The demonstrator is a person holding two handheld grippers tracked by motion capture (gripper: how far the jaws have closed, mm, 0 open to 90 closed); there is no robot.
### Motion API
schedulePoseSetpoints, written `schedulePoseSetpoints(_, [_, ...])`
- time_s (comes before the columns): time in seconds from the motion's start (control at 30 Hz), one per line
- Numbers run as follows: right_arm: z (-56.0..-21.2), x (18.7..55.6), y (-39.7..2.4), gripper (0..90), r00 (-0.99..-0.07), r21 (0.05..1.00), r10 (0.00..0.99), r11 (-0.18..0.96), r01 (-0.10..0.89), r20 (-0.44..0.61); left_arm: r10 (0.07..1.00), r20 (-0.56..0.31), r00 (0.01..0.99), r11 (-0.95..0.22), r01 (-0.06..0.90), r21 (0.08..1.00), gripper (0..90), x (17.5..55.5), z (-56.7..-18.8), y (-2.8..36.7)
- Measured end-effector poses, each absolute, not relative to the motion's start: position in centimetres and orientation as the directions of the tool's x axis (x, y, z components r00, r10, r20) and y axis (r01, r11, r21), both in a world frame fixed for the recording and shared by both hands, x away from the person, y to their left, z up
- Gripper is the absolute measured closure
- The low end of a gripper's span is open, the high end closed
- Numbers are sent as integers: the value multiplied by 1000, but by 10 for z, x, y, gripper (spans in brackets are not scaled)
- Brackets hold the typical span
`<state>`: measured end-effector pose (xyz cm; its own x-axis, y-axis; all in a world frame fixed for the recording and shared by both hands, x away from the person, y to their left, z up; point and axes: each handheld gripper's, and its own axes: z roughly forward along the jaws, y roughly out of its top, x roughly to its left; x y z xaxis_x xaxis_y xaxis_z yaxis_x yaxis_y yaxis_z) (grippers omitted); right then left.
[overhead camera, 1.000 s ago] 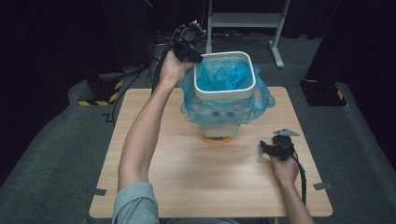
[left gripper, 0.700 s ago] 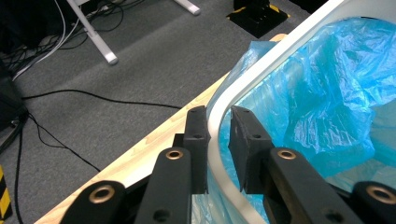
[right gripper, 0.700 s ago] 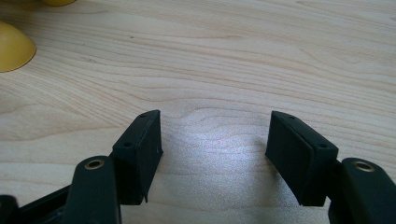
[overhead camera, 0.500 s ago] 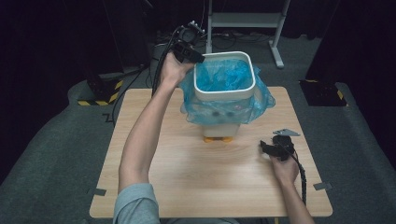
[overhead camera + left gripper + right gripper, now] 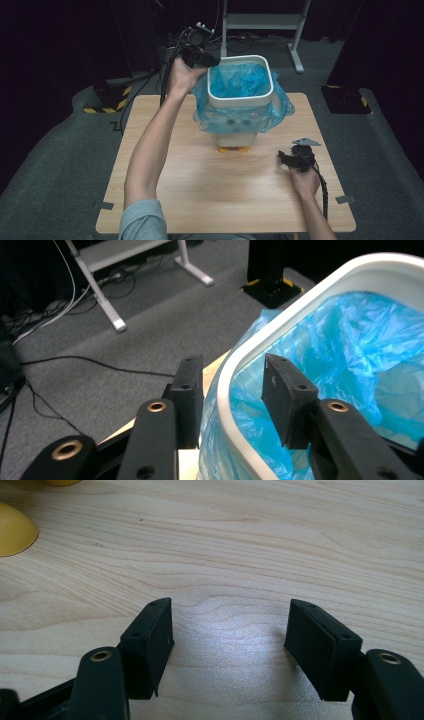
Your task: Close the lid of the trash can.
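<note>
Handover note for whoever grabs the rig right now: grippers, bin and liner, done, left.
Left gripper: at the bin's near-left corner, jaws straddling the white rim, just been opening, pads off it.
Right gripper: open, empty, low over the table.
Bin: upright at the table's far middle, blue liner inside, its edge folded out over the rim.
Left: probably check the other corners.

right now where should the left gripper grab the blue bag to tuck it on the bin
Grip the blue bag where it folds over the white bin's rim, from above the near-left corner. The left gripper, jaws just opening, already straddles that rim, one jaw outside and one inside, so the film there looks pinchable.
</note>
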<state>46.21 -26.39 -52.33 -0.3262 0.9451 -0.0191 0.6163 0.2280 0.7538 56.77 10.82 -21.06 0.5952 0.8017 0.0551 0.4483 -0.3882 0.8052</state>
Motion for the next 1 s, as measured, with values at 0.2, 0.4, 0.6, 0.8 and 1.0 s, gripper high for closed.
schedulePoseSetpoints(0.2, [-523, 462, -264, 351, -325, 754, 945, 228, 617, -19, 810, 43, 585, -355, 431, 830, 591, 563, -214, 115])
schedulePoseSetpoints(0.4, [-523, 461, -258, 313, -290, 746, 957, 205, 634, -17, 820, 12, 573, -310, 425, 850, 593, 562, -221, 119])
schedulePoseSetpoints(0.6, [-510, 461, -257, 340, -322, 727, 946, 191, 659, 44, 825, -19, 565, -264, 416, 870, 586, 560, -221, 122])
schedulePoseSetpoints(0.8, [-461, 446, -259, 374, -389, 805, 920, 194, 560, 48, 825, -27, 564, -245, 401, 883, 587, 557, -218, 125])
schedulePoseSetpoints(1.0, [-409, 437, -265, 522, -452, 871, 889, 162, 464, 75, 829, -26, 558, -241, 399, 885, 585, 555, -219, 129])
